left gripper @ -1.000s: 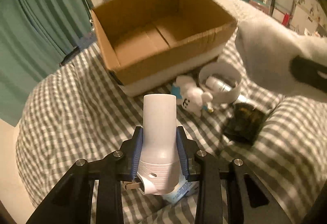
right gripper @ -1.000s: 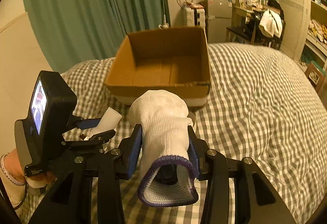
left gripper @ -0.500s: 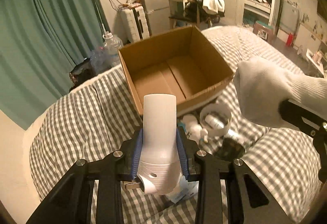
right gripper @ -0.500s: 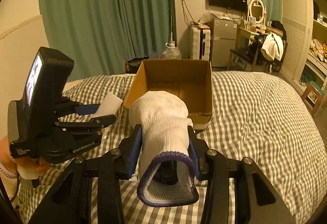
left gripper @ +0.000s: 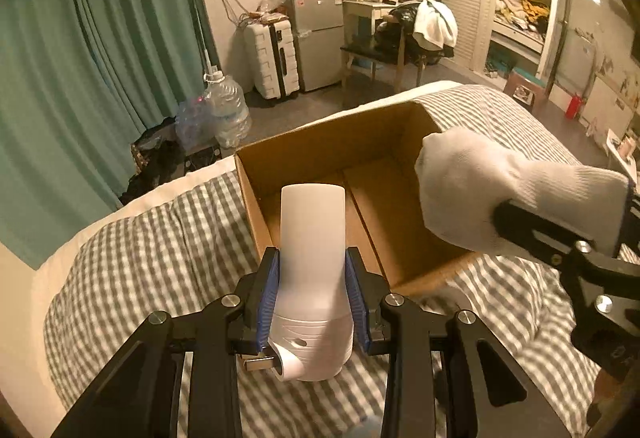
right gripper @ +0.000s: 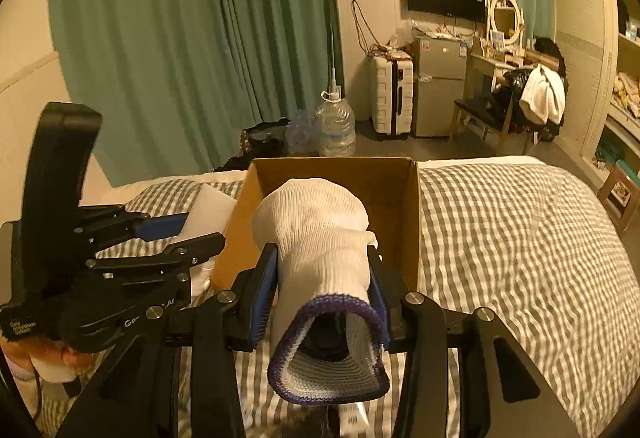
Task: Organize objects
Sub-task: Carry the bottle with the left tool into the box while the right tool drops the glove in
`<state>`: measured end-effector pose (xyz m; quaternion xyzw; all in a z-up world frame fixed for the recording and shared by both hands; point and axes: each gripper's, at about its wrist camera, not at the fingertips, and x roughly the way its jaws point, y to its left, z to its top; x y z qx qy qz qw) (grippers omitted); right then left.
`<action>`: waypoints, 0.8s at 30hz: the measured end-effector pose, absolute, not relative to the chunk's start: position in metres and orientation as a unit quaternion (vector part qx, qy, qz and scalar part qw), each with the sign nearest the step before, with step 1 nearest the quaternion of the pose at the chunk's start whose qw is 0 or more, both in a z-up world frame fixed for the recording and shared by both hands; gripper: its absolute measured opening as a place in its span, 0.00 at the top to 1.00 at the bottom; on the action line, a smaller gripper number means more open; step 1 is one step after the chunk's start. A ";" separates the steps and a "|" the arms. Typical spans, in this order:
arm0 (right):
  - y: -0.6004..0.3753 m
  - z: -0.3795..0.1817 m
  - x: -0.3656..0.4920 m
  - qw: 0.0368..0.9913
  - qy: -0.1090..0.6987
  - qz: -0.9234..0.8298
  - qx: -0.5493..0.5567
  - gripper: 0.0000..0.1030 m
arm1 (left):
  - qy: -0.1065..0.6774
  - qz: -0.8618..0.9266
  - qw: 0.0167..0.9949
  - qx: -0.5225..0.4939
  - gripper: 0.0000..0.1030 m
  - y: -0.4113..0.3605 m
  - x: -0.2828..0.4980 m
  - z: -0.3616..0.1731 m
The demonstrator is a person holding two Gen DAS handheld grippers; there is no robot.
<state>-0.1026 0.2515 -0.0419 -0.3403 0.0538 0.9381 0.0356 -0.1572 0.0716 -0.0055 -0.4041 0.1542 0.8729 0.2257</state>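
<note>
An open cardboard box (left gripper: 332, 154) (right gripper: 400, 174) stands on the checked bed, nothing visible inside it. My left gripper (left gripper: 312, 270) is shut on a white plastic bottle (left gripper: 312, 238), held upright in front of the box's near left wall. My right gripper (right gripper: 322, 266) is shut on a white knit glove (right gripper: 316, 230) with a purple cuff, stuffed with something dark. In the left wrist view the glove (left gripper: 480, 186) hangs over the box's right side. In the right wrist view the left gripper (right gripper: 188, 234) with the bottle (right gripper: 208, 210) sits left of the box.
The grey-and-white checked bed (left gripper: 152, 238) (right gripper: 520, 238) spreads around the box. Beyond it on the floor are a water jug (left gripper: 226, 106), a white suitcase (left gripper: 272, 58), a small fridge (left gripper: 316, 38) and a chair with clothes (left gripper: 416, 38). Green curtains (right gripper: 180, 38) hang at left.
Both grippers have risen and advanced toward the box with their loads. The small toy, roll and dark item in front of the box have dropped out of the left view.
</note>
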 end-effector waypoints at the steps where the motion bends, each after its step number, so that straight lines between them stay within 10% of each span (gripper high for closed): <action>1: 0.255 -0.047 -0.111 0.037 0.055 0.937 -0.343 0.60 | 0.153 0.872 0.227 -0.406 0.68 0.075 -0.167 -0.011; 11: 0.290 -0.098 -0.174 0.044 0.078 0.925 -0.369 0.55 | 0.152 0.863 0.253 -0.409 0.66 0.093 -0.213 -0.050; 15: 0.293 -0.087 -0.160 0.043 0.081 0.940 -0.330 0.31 | 0.164 0.868 0.260 -0.390 0.30 0.095 -0.205 -0.043; 24: 0.276 -0.023 -0.112 0.074 0.049 0.951 -0.296 0.23 | 0.139 0.879 0.241 -0.388 0.19 0.063 -0.169 0.002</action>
